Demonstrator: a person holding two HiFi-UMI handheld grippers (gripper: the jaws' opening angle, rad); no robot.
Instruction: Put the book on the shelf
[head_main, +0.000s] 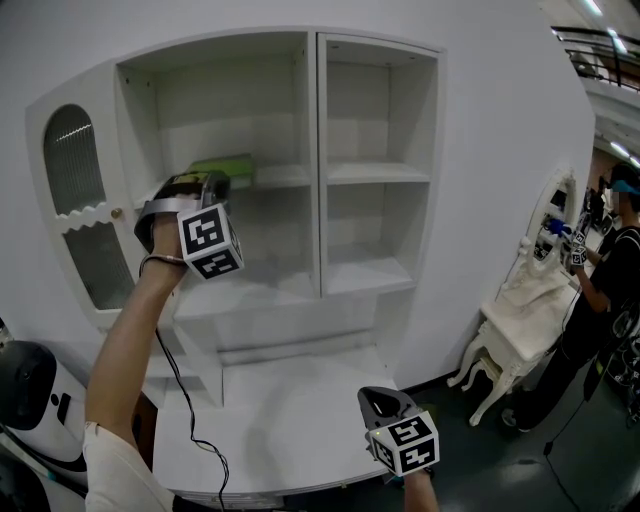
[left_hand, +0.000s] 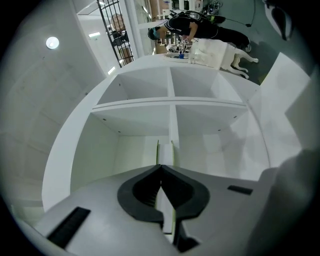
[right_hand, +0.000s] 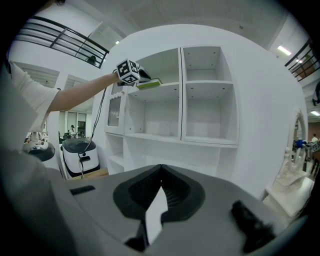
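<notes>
A thin green book (head_main: 226, 169) lies flat on the middle shelf board (head_main: 285, 178) of the upper left compartment of the white shelf unit. My left gripper (head_main: 218, 184) is raised to that board, right at the book's near end. In the left gripper view its jaws (left_hand: 161, 168) meet tip to tip, and the book (left_hand: 165, 150) shows edge-on just beyond them. From the right gripper view the book (right_hand: 149, 83) rests on the board beside the left gripper (right_hand: 142, 76). My right gripper (head_main: 383, 399) hangs low over the desk top, shut (right_hand: 161, 168) with nothing in it.
The shelf unit has a centre divider (head_main: 313, 160) and an arched glass door (head_main: 80, 200) on the left. A white desk top (head_main: 290, 420) juts out below. A cable (head_main: 185, 400) trails from the left arm. A white machine (head_main: 30, 400) stands lower left; a person (head_main: 610, 270) stands by an ornate white table (head_main: 515, 320).
</notes>
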